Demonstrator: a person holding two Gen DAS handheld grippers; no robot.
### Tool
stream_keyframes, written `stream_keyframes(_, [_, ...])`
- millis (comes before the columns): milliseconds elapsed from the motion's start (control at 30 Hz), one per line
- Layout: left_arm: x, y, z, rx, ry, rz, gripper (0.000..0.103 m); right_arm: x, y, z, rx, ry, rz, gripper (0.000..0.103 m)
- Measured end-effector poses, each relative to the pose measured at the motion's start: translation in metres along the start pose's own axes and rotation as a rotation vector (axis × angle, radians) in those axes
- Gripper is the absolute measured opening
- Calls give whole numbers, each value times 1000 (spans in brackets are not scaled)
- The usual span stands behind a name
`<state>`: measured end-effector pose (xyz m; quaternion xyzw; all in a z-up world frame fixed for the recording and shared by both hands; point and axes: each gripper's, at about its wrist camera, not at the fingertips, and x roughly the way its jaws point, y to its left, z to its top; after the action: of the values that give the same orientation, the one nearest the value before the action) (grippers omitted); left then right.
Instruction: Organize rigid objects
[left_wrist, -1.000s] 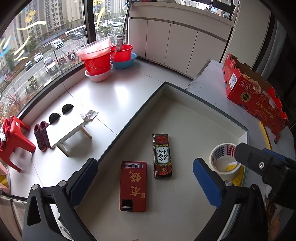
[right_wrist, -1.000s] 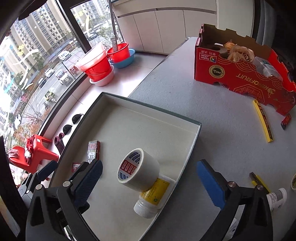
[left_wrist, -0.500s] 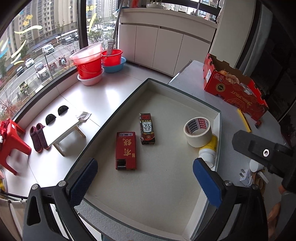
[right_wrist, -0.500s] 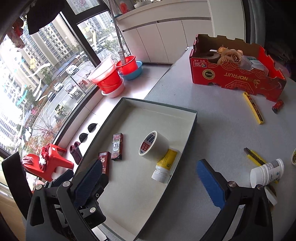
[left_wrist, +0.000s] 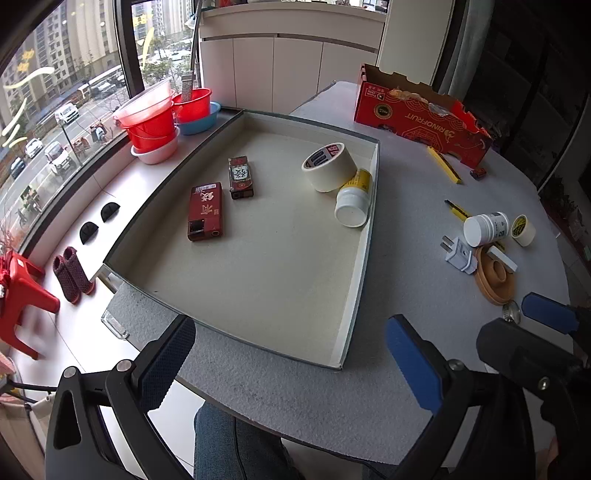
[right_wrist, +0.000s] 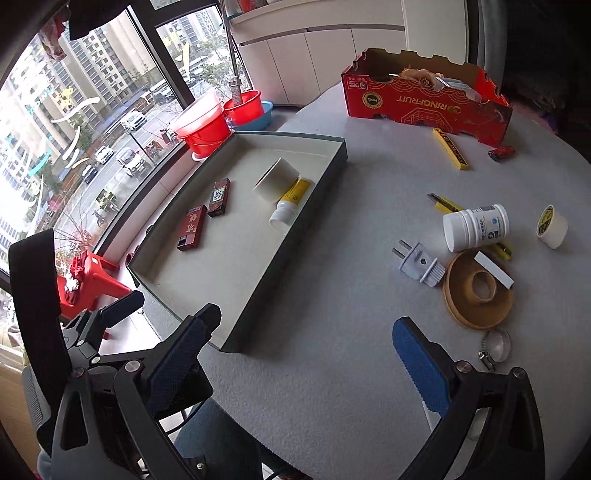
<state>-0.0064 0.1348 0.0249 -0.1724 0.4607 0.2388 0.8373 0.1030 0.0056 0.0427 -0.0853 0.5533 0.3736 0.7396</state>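
Shallow grey-walled tray (left_wrist: 369, 221), left wrist view: holds masking tape roll (left_wrist: 328, 167), yellow-labelled white bottle (left_wrist: 352, 201), two red boxes (left_wrist: 205, 211). Left gripper (left_wrist: 291, 354) released, empty, above near rim.

Right wrist view: right gripper (right_wrist: 306, 354) spread wide, empty. Lower squarely over white plug adapter (right_wrist: 421, 263); avoid wooden ring (right_wrist: 478, 290).

Daylit window (left_wrist: 55, 92), white cabinets (left_wrist: 288, 70), grey table (right_wrist: 369, 350).

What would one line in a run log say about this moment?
left gripper: open, empty | right gripper: open, empty | tray: tape roll, bottle, two red boxes | table: plug, white jar loose
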Motion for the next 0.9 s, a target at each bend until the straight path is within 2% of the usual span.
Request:
stream_keyframes(167, [-3,-32,-15,67,11,-32,103,-25,-30,-28,44,-39,-49,103])
stream_keyframes(333, [2,-71,-24,150,35,-62,103,-41,-80,-57,153,-65,-121,103])
stream_keyframes(467, [12,-100,-27,211,58,-76,103,-43,-125,-83,269,-44,-175,103])
stream_keyframes(633, [23,-131,-20,274,32,-37,103,-41,-166,-110,402,-5,-179,103])
stream_keyframes(800, [46,-157,6,369,-30,38,103,-40,-179,-123,438,5,-170,103])
stream_keyframes(900, [66,-170,16,429,-9,26,103,-41,-184,-125,443,6,-161,103])
